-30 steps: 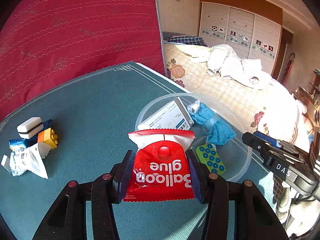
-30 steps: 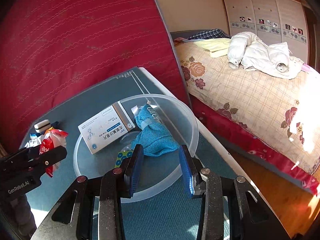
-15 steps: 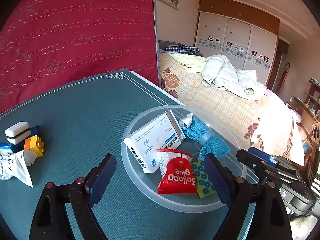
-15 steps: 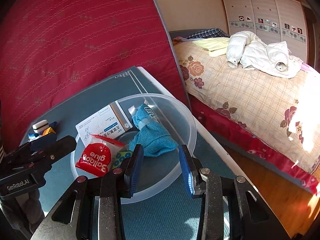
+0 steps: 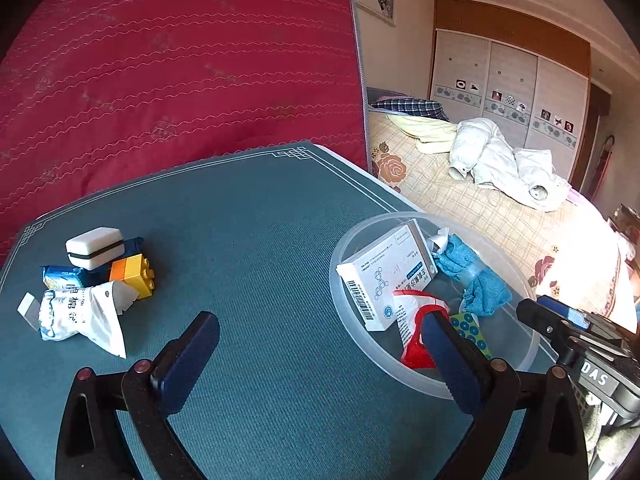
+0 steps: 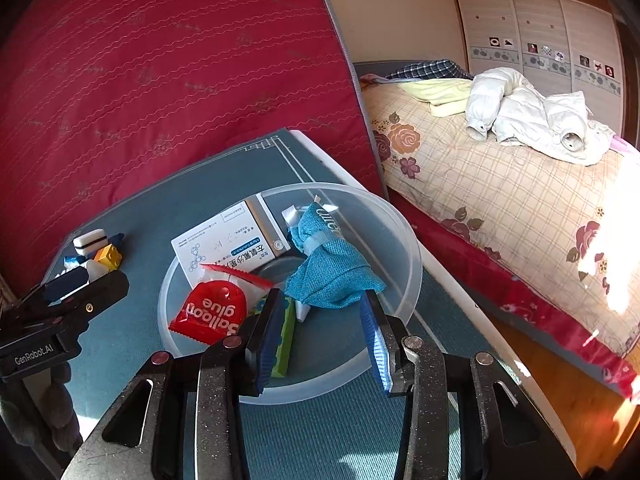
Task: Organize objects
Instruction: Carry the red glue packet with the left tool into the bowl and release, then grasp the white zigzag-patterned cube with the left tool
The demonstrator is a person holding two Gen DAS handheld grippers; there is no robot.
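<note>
Now the left gripper (image 5: 320,360) fingers have just spread wide and empty, leaving the red packet (image 6: 212,312) in the bowl (image 6: 400,216); right gripper (image 6: 320,340) fingers hang slightly parted, empty.

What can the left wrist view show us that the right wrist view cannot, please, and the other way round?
Only the left wrist view shows the white wipes packet in full, lying by the loose pile; in the right wrist view the left hand-held gripper mostly hides it.

Only the right wrist view shows the "Balloon glue" lettering on the red packet and the wooden floor.

Both show the clear bowl holding the white box and blue cloth, and the yellow brick outside it.
</note>
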